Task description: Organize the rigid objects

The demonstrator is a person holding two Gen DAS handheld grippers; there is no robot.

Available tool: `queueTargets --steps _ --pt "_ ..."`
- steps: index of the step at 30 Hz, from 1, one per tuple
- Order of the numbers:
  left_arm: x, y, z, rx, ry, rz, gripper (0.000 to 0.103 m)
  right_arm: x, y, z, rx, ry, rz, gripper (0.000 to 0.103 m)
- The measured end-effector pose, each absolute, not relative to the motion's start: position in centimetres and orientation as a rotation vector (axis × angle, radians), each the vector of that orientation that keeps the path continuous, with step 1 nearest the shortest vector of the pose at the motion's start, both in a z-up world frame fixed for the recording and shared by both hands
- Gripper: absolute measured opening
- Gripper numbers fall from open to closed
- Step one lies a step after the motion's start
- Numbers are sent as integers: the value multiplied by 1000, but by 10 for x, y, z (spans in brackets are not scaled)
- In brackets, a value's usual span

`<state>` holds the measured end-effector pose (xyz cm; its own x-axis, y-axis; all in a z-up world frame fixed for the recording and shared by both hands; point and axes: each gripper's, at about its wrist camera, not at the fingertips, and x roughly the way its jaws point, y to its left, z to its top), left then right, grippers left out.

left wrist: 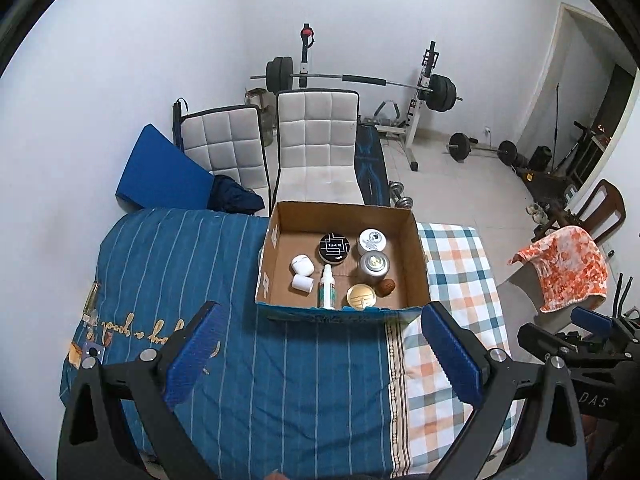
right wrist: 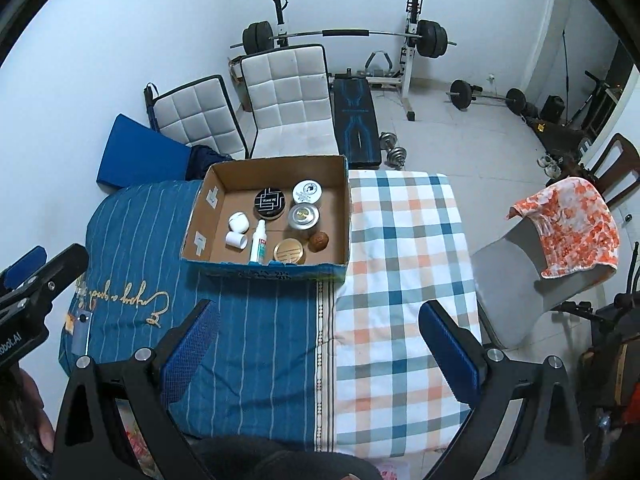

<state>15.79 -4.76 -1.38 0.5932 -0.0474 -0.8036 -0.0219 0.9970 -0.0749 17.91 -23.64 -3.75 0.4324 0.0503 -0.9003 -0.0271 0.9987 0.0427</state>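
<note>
An open cardboard box [left wrist: 418,258] [right wrist: 342,184] rests on the bed. Inside it lie a black round tin [left wrist: 334,247] [right wrist: 270,201], a white tin [left wrist: 372,240] [right wrist: 307,192], a silver tin [left wrist: 374,266] [right wrist: 303,216], a gold-lidded tin [left wrist: 361,297] [right wrist: 288,251], a brown nut-like ball [left wrist: 387,287] [right wrist: 319,241], a white spray bottle [left wrist: 326,287] [right wrist: 259,247] and two small white containers [left wrist: 301,274] [right wrist: 237,232]. My left gripper [left wrist: 326,356] hovers open above the blue striped cover, short of the box. My right gripper [right wrist: 324,354] hangs open over the bedding seam, holding nothing.
The bed carries a blue striped cover [left wrist: 240,280] and a checked sheet [right wrist: 404,260]. Small flat items [left wrist: 90,312] lie at its left edge. Two white padded chairs [left wrist: 316,140] stand behind the box, a weight bench and barbell rack [left wrist: 420,88] beyond. An orange cloth [right wrist: 572,228] drapes a grey chair.
</note>
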Motion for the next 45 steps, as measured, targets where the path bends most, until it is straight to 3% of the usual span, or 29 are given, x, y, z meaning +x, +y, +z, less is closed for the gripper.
queueTargets --steps 45 --pt "171 -54 -26 -16 886 69 101 218 -237 -38 22 1077 6 102"
